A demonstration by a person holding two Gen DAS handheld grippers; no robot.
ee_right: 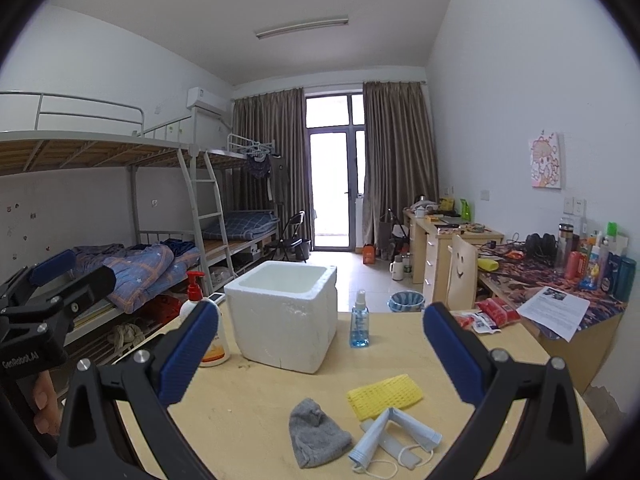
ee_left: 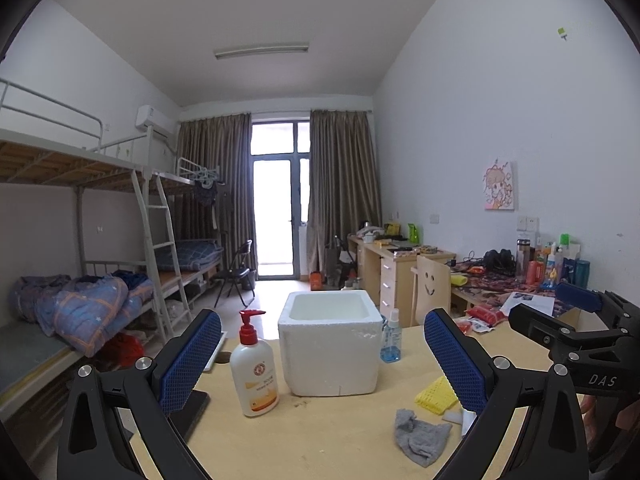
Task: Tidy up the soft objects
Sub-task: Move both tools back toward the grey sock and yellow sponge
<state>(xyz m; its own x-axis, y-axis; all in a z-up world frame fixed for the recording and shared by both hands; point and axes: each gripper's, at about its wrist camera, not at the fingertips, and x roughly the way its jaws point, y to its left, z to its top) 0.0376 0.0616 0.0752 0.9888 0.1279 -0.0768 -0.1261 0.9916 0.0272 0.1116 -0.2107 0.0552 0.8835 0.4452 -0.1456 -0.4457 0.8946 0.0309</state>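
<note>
hovering above the near edge of the wooden bench point(ee_right: 256, 408), the left hand-held gripper point(ee_left: 322, 358) has its blue pads spread wide with nothing between them. the right hand-held gripper point(ee_right: 316, 354) is spread just as wide and likewise grips nothing.

three soft things lie close together on the bench near the front edge: a crumpled grey sock point(ee_right: 316, 434), a yellow mesh foam sleeve point(ee_right: 385, 396) just behind and to the right of it, and a pale blue face mask point(ee_right: 394, 438) folded beside the sock, its ear loops trailing toward the edge. from the left wrist view the sock point(ee_left: 420, 436) and the sleeve point(ee_left: 435, 396) sit low on the right, partly behind the right-hand pad.

further back stands an open white foam box point(ee_right: 284, 320), upright, its inside bare as far as can be seen. a red-capped pump lotion bottle point(ee_left: 254, 372) stands to its left, and a small blue spray bottle point(ee_right: 359, 320) to its right.
</note>
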